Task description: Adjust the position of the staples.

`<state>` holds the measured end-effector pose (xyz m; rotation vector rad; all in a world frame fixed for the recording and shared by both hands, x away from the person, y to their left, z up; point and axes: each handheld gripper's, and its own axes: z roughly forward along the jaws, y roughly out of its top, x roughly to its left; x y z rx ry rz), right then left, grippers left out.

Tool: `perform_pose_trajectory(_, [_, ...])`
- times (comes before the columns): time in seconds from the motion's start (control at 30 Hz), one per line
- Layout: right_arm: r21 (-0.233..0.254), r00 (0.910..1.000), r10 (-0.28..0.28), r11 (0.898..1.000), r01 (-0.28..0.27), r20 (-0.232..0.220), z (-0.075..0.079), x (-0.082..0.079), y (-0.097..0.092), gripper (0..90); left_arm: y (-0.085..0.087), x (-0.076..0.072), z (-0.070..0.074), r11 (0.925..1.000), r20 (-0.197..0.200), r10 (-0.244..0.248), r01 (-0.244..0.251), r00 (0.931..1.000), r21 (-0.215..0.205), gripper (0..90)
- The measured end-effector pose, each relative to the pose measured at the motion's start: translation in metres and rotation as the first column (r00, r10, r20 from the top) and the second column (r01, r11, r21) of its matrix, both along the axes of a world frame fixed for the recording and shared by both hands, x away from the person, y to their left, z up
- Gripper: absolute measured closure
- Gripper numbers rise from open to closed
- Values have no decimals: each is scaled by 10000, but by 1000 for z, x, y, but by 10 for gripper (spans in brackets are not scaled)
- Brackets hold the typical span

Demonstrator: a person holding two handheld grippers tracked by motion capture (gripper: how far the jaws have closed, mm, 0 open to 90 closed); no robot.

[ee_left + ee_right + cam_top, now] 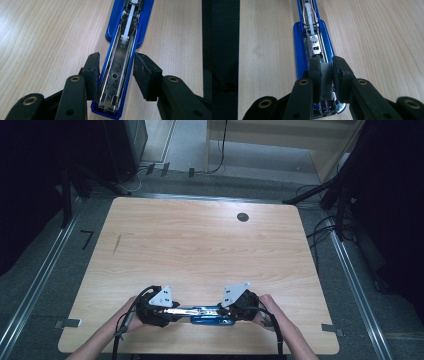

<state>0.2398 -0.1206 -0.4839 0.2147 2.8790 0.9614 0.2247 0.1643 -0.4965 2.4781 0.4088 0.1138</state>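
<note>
Near the front edge of the wooden table (200, 240), lying flat and opened out lengthwise: a blue stapler (210, 312), metal channel facing up. At its one end, left gripper (115, 72) spread wide, one pad touching the stapler's side, the other just clear. At the other end, right gripper (327, 75) clenched on a strip of staples (326, 80) above the channel. Behind each, a hand.

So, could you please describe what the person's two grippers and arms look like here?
Both the left gripper and the right gripper are black, each topped by a grey three-cornered plate with small dark holes. A black cable trails from each toward the table's near edge. In the gripper views, the black jaws have brass-coloured rivets at their joints and rough, dark pads. The forearms show no sleeves.
</note>
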Motion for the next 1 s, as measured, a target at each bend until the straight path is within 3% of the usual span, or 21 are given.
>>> perform_pose_trajectory(0.23, [-276, 9994, 286, 9992, -280, 210, -2, -2, 3, 792, 0, 0, 0, 10000, -4, 10, -10, 10000, -5, 577])
perform_pose_trajectory(1.0, [-224, 9953, 871, 9960, -862, 420, -1, -2, -6, 794, -1, 0, 0, 10000, 17, 27, -27, 10000, 31, 573])
